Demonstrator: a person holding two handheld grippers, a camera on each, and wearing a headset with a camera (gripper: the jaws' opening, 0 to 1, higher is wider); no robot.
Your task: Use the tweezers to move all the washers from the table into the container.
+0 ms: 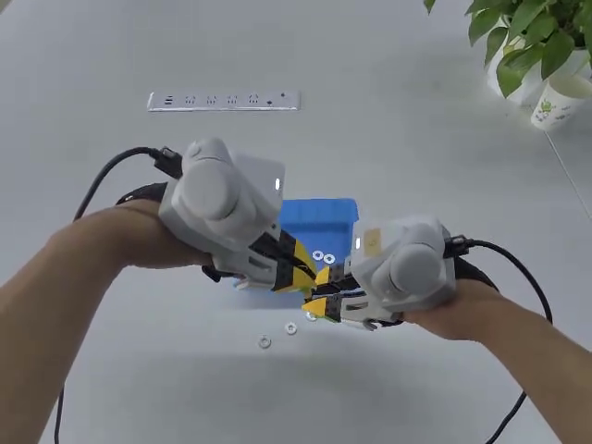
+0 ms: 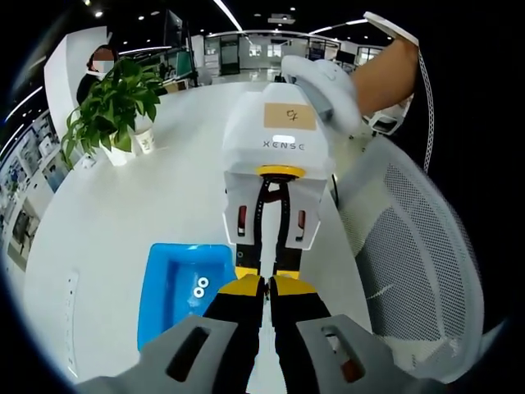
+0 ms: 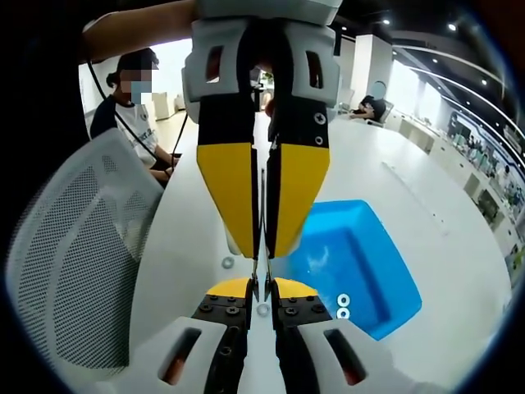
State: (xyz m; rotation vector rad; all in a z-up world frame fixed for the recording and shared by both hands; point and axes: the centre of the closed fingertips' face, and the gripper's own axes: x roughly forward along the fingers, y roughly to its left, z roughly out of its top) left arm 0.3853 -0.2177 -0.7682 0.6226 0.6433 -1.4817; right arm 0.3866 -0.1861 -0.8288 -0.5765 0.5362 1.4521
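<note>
My two grippers meet tip to tip above the near edge of a blue container (image 1: pixel 319 215). The left gripper (image 1: pixel 307 274) is shut on thin metal tweezers (image 3: pixel 260 254), whose two points reach down between the jaws of the right gripper (image 3: pixel 262 289). The right jaws stand close around those points and seem to press on them. Two washers (image 1: pixel 323 257) lie inside the container (image 3: pixel 353 254). More washers lie on the white table just in front of it, one (image 1: pixel 265 342) beside another (image 1: pixel 290 328). In the left gripper view, the right gripper (image 2: pixel 267 269) faces my own yellow-tipped jaws.
A white power strip (image 1: pixel 224 101) lies at the back of the table. A potted plant (image 1: pixel 536 46) stands at the far right corner. A mesh chair (image 3: pixel 82 246) is beside the table, and a person (image 3: pixel 135 107) sits beyond it. Cables trail from both grippers.
</note>
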